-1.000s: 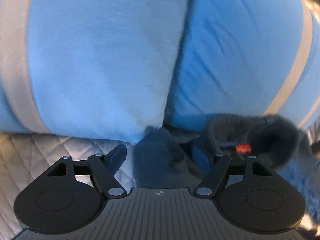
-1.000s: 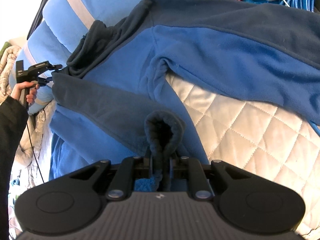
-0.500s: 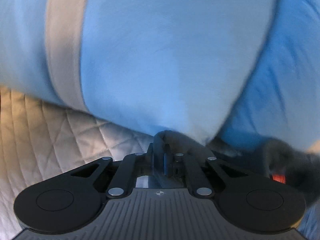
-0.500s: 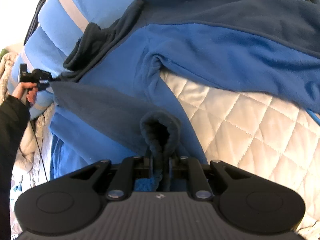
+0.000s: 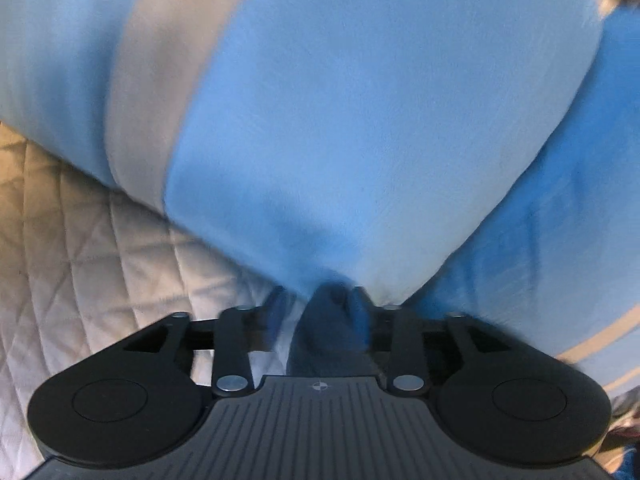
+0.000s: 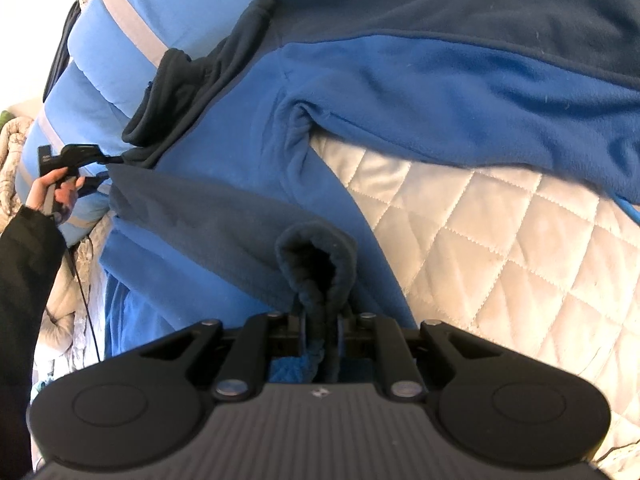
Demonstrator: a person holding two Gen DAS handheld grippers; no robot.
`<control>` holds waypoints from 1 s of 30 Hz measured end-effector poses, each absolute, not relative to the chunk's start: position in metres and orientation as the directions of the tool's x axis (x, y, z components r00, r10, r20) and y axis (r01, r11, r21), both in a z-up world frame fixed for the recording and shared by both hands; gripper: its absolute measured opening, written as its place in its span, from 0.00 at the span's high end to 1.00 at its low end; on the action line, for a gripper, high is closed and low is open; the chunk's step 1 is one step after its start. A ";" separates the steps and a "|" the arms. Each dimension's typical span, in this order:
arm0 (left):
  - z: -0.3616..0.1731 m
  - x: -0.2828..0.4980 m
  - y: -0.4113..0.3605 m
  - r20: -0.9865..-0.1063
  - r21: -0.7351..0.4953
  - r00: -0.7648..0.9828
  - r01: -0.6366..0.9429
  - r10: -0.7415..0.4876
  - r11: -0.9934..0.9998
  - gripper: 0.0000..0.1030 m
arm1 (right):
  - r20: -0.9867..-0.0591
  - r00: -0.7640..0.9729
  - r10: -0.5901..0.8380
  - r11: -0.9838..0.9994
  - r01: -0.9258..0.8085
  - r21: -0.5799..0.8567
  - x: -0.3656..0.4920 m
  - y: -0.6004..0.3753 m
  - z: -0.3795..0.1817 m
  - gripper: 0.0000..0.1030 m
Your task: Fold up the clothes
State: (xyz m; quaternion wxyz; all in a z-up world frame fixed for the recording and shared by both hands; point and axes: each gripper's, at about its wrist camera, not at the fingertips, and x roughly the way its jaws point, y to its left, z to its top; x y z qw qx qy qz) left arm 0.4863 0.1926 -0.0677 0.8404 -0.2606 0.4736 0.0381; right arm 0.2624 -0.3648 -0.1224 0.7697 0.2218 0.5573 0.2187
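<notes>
A blue fleece jacket (image 6: 400, 80) with navy panels lies spread on a white quilted bed cover (image 6: 500, 240). One sleeve is folded across its body. My right gripper (image 6: 320, 320) is shut on that sleeve's navy cuff (image 6: 316, 256), which bulges up above the fingers. In the right wrist view my left gripper (image 6: 100, 164) sits at the jacket's far left edge by the collar. In the left wrist view the left gripper (image 5: 320, 304) has its jaws opening. A fold of navy fabric (image 5: 328, 332) lies between them against the right finger, with a gap on the left side.
A light blue pillow (image 5: 360, 120) with a grey stripe fills the space just ahead of the left gripper, and it shows beyond the collar as the pillow (image 6: 132, 40). A person's hand (image 6: 52, 192) and black sleeve (image 6: 24, 280) are at the left. Cables and clutter lie at the far top.
The left jaws closed on the navy fold half a second ago and have now parted. The left view rolled and shifted along the pillow. The right gripper kept its hold on the cuff.
</notes>
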 end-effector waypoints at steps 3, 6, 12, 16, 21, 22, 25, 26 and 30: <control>-0.063 0.468 0.210 -0.745 -0.493 0.618 -0.257 -0.250 0.831 0.48 | -0.765 0.282 0.579 0.809 -0.089 0.581 0.264 -0.364 -0.124 0.86; -0.074 0.451 0.221 -0.708 -0.530 0.637 -0.192 -0.306 0.826 0.46 | -0.767 0.281 0.577 0.811 -0.087 0.579 0.264 -0.363 -0.125 0.86; -0.111 0.437 0.241 -0.536 -0.688 0.696 -0.031 -0.478 0.725 0.45 | -0.766 0.279 0.579 0.809 -0.085 0.581 0.264 -0.364 -0.129 0.85; -0.132 0.437 0.231 -0.495 -0.710 0.659 0.070 -0.567 0.701 0.45 | -0.770 0.275 0.576 0.812 -0.086 0.577 0.265 -0.363 -0.132 0.85; -0.163 0.446 0.233 -0.429 -0.769 0.659 0.091 -0.617 0.632 0.45 | -0.774 0.267 0.574 0.814 -0.085 0.574 0.266 -0.362 -0.134 0.84; -0.169 0.447 0.235 -0.409 -0.785 0.660 0.096 -0.630 0.611 0.45 | -0.774 0.266 0.575 0.814 -0.086 0.574 0.266 -0.362 -0.134 0.84; -0.184 0.452 0.238 -0.360 -0.831 0.653 0.101 -0.667 0.548 0.46 | -0.775 0.261 0.576 0.814 -0.090 0.574 0.267 -0.362 -0.134 0.84; -0.186 0.453 0.238 -0.344 -0.839 0.655 0.109 -0.673 0.534 0.46 | -0.776 0.260 0.575 0.814 -0.090 0.573 0.268 -0.362 -0.135 0.83; -0.185 0.458 0.234 -0.317 -0.862 0.658 0.100 -0.683 0.497 0.88 | -0.779 0.253 0.573 0.816 -0.095 0.570 0.268 -0.361 -0.138 0.83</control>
